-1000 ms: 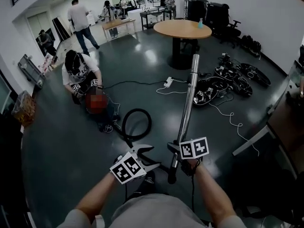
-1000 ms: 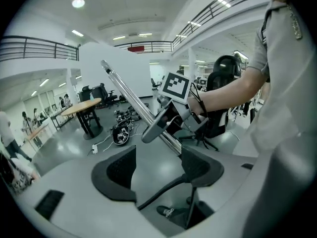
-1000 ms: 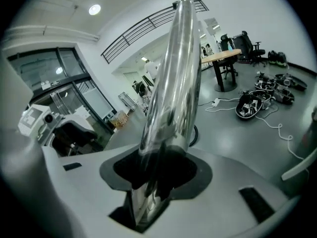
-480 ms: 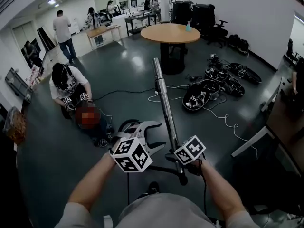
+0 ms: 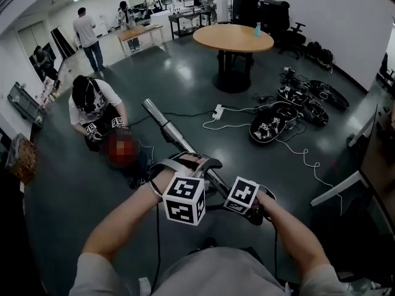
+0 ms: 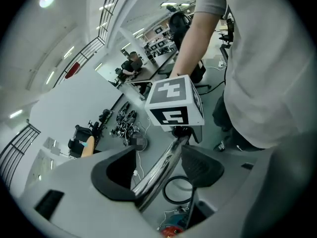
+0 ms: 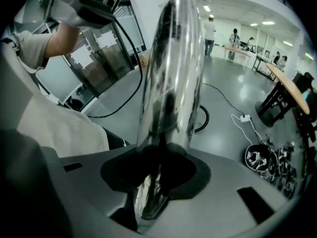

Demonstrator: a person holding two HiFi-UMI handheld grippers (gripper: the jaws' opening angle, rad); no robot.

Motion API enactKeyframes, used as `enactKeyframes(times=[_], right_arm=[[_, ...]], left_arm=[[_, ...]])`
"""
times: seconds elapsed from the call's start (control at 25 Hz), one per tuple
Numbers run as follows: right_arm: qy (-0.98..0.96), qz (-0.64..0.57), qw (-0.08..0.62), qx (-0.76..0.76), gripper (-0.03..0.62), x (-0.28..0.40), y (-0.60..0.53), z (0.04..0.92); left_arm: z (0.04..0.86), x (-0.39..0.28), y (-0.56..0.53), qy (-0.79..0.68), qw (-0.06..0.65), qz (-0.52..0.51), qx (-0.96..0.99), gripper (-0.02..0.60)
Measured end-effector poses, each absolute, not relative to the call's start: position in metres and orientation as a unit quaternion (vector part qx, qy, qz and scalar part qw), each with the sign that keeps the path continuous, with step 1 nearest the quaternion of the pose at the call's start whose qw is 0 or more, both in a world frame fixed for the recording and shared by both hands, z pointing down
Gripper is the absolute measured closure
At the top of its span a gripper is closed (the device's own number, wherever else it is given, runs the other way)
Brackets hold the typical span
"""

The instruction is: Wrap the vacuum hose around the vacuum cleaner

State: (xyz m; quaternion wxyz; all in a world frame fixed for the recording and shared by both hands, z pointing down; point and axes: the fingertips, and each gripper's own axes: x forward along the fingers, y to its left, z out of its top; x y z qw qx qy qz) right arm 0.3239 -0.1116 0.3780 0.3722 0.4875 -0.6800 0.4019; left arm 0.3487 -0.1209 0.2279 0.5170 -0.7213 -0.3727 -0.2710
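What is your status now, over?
Right gripper shut on tube. Left gripper open, tube between its jaws. Hose looped on floor, not yet wrapped. Person crouching ahead.

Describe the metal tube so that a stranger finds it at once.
From the round wooden table, come down the dark floor toward the camera. The metal tube slants there, its near end clamped in the right tool. Unlike the limp cables nearby, it is straight and shiny.

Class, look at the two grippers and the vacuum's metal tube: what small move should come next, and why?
Probably close the left gripper on the metal tube: the tube runs between its jaws, which stand apart, while only the right gripper is shut on it.
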Motion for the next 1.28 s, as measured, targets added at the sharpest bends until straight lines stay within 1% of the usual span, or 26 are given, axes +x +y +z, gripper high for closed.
enactKeyframes(times=[0.12,0.36,0.6,0.88,0.92,0.96,1.04,1.28], right_arm=[[-0.684,0.39,0.416,0.455,0.457,0.326,-0.13,0.382],[-0.691,0.373,0.477,0.394,0.457,0.336,-0.152,0.391],[-0.709,0.316,0.541,0.323,0.457,0.359,-0.163,0.393],[-0.732,0.275,0.566,0.262,0.457,0.409,-0.157,0.388],[-0.734,0.274,0.566,0.256,0.457,0.414,-0.156,0.389],[-0.736,0.274,0.566,0.251,0.457,0.42,-0.156,0.391],[-0.74,0.265,0.568,0.242,0.457,0.432,-0.157,0.393],[-0.767,0.229,0.56,0.215,0.457,0.454,-0.161,0.395]], left_arm=[[0.242,0.345,-0.145,-0.383,0.519,-0.305,-0.701,0.29],[0.279,0.346,-0.185,-0.389,0.513,-0.395,-0.655,0.29],[0.311,0.362,-0.199,-0.396,0.48,-0.459,-0.634,0.29],[0.349,0.396,-0.209,-0.35,0.451,-0.527,-0.629,0.291],[0.351,0.401,-0.21,-0.341,0.442,-0.532,-0.636,0.303],[0.353,0.406,-0.211,-0.334,0.434,-0.534,-0.645,0.365],[0.358,0.414,-0.21,-0.326,0.416,-0.537,-0.657,0.415],[0.367,0.427,-0.206,-0.292,0.345,-0.55,-0.702,0.422]])
